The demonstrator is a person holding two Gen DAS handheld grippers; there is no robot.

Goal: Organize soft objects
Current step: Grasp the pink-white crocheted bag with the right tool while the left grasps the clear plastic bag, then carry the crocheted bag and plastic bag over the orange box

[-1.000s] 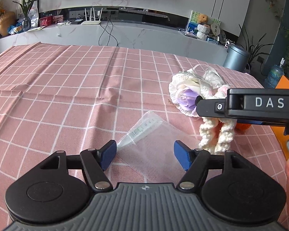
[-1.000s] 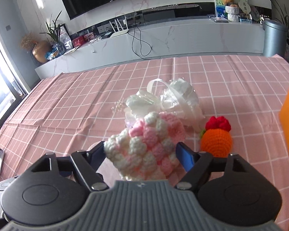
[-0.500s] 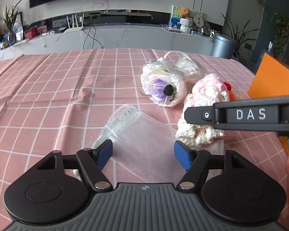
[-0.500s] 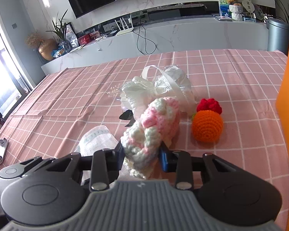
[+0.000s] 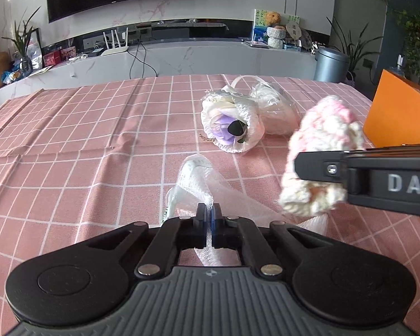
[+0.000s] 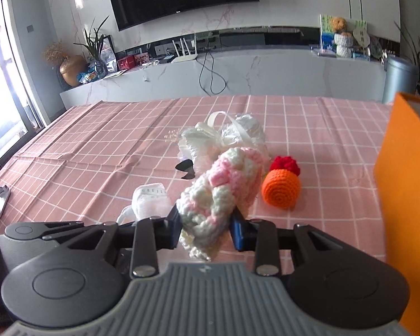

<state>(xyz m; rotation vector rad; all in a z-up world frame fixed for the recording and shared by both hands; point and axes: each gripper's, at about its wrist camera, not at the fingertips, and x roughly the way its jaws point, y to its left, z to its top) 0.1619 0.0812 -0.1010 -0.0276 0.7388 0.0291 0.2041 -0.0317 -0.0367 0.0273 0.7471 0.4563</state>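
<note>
A pink-and-white crocheted piece is pinched between the blue-padded fingers of the right gripper and is held clear of the table, its loose end hanging below the pads. A white mesh pouch is clamped by the left gripper, whose fingers have just been closing and are now pressed together on the thin fabric; the rest of the pouch lies on the pink checked cloth ahead of them. Beyond both sets of fingers a white wrapped flower bundle is seen lying on its side. Just right of the right fingers an orange crocheted ball with a red top rests on the cloth, and an orange box stands further right.
</note>
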